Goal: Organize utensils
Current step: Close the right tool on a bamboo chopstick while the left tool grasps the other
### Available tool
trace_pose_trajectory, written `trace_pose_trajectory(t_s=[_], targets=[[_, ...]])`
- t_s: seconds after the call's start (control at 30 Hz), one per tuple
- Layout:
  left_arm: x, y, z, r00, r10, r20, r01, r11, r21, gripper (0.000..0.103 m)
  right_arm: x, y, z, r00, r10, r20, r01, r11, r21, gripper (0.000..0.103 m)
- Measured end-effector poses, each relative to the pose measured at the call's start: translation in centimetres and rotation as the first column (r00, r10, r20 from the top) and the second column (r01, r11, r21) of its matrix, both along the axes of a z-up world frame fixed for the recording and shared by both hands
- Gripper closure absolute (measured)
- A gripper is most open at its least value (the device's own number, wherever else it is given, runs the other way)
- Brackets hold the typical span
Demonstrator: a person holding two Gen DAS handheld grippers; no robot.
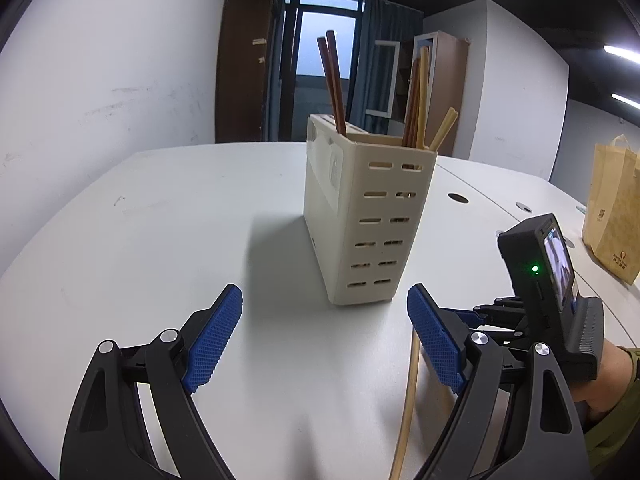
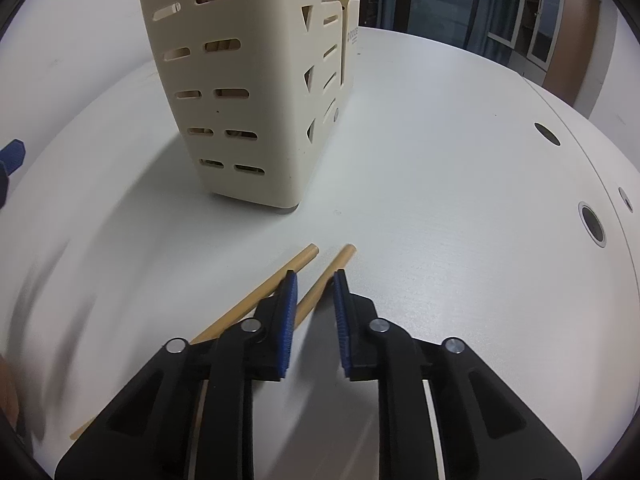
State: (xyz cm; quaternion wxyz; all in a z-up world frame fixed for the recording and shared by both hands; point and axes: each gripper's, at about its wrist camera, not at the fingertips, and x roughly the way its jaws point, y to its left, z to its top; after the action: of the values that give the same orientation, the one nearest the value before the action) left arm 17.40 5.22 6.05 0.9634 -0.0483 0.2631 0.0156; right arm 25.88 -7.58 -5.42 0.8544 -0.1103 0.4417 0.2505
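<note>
The cream slotted holder [image 1: 360,216] stands upright on the white table [image 1: 160,220]. Two dark brown chopsticks [image 1: 332,80] lean in its far-left compartment. Several pale and reddish ones [image 1: 420,100] stand in the near-right compartment, and one short pale stick tilts outward there.

The left gripper [image 1: 324,332] hovers low over the table, just short of the holder. Its blue pads are spread wide with nothing between them. A pale chopstick [image 1: 410,400] lies on the table under its right finger.

The right gripper [image 2: 314,280] points steeply down at two pale chopsticks lying side by side, near the holder's front corner but clear of it. The right chopstick [image 2: 340,262] runs between the pads. The left chopstick [image 2: 280,276] lies outside the left finger and passes under it. The jaws are narrowed around the right chopstick. A gap shows on each side of it, so the pads appear not to press it, though the angle makes this uncertain.

A tan paper bag [image 1: 612,220] stands at the table's far right edge.
</note>
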Motion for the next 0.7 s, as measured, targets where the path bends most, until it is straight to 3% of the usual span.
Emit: trace_pose_trajectory(t_s=[0.33, 0.7], targets=[[1.3, -1.4, -1.6, 0.994, -0.065, -0.091, 0.066, 0.998, 0.004, 0.020, 0.1, -0.7, -0.1, 1.000, -0.013, -0.006, 0.013, 1.000, 0.003, 0.094], [3.6, -4.7, -4.5, 0.923, -0.231, -0.308, 0.249, 0.968, 0.021, 0.023, 0.8, -1.4, -0.1, 1.000, 0.002, -0.027, -0.002, 1.000, 0.018, 0.095]])
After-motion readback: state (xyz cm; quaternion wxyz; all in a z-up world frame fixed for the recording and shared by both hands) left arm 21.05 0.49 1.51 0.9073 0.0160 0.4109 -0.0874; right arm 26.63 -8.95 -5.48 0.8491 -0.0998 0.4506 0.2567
